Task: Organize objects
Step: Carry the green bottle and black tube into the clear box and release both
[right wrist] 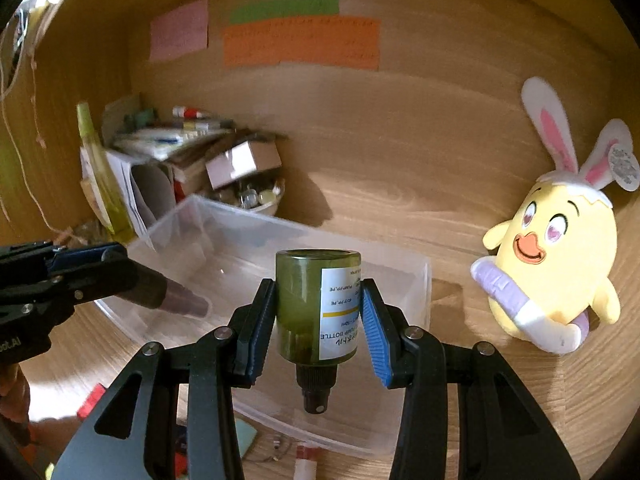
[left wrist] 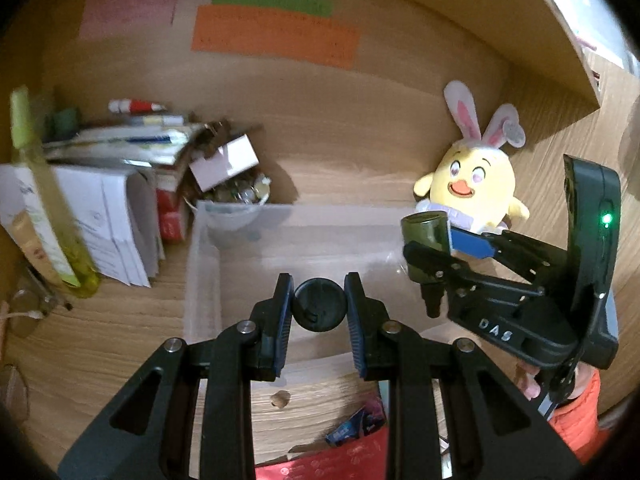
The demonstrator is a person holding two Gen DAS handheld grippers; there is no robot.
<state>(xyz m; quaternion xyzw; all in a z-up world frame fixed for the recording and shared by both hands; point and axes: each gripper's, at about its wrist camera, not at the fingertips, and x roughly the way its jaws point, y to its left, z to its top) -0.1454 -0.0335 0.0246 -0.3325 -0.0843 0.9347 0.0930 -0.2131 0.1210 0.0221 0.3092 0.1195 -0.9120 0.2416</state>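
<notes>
- Left wrist view: left gripper (left wrist: 319, 311) clamped on a dark round object (left wrist: 319, 309), seen end-on between the 2 blue pads; its kind cannot be told from this angle
- Held object hangs over the near wall of a clear plastic bin (left wrist: 202, 280) that sits on the wooden desk (left wrist: 120, 320)
- Right gripper (left wrist: 430, 236) at the right side of the view, clamped on an olive-green bottle (left wrist: 424, 230) over the bin's right end; part of a hand and an orange sleeve (left wrist: 576, 412) show behind it
- Yellow chick plush with rabbit ears (left wrist: 472, 184) leans at the desk's back right, just behind the bin
- Stack of papers and boxes (left wrist: 132, 184) at the desk's back left corner, a yellow-green bottle (left wrist: 44, 200) in front of it

- Right wrist view: right gripper (right wrist: 318, 312) closed on the olive-green bottle (right wrist: 300, 304), held upside down with its black pump nozzle toward the camera and a white label on its right side
- Bottle hangs above the open bin (right wrist: 416, 292)
- Left gripper (right wrist: 132, 276) enters from the left edge, gripping a dark tapered piece that points over the bin's left part
- Plush (right wrist: 556, 264) lies on the desk right of the bin, apart from it
</notes>
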